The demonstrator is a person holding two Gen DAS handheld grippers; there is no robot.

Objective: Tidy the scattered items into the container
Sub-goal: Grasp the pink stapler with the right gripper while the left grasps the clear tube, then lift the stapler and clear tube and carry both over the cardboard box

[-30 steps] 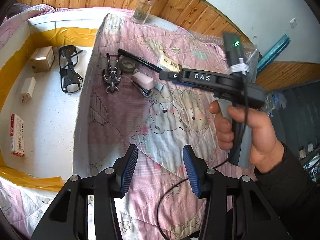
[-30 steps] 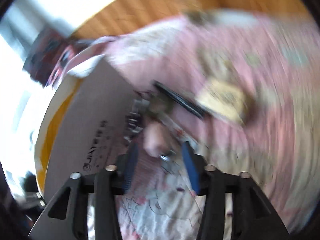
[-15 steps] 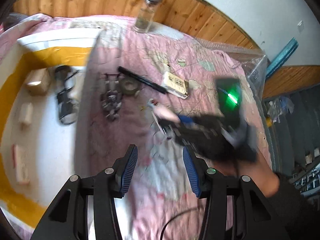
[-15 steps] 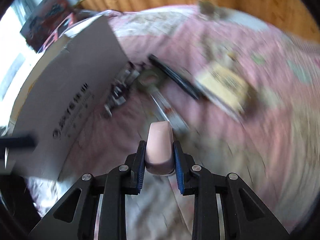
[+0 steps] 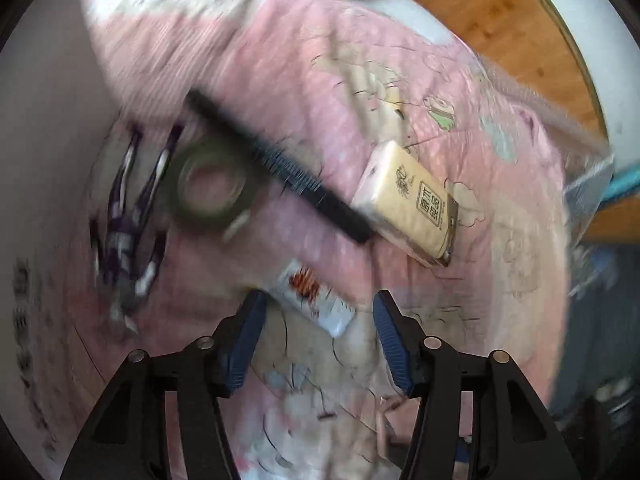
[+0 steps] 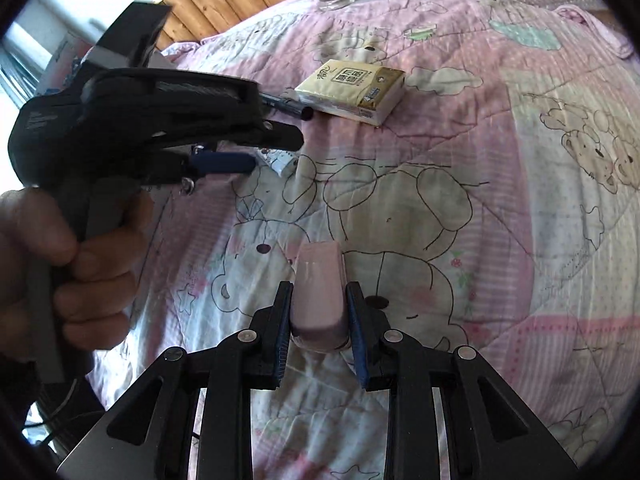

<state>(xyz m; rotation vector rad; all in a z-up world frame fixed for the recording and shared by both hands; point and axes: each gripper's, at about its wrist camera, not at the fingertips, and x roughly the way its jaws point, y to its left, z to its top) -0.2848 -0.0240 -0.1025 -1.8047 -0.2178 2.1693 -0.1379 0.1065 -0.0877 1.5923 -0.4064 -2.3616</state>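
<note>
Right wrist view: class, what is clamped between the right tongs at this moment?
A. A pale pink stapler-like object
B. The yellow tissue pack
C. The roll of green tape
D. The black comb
A: the right tongs are shut on the pink object, while the tissue pack lies apart on the quilt.

Black two-finger right gripper [image 6: 320, 316] with blue ribbed pads [image 6: 357, 336] and silver screws, matching left gripper [image 5: 318, 340], black pistol-grip body and grey handle at nine o'clock, bare hand [image 6: 60, 264]
</note>
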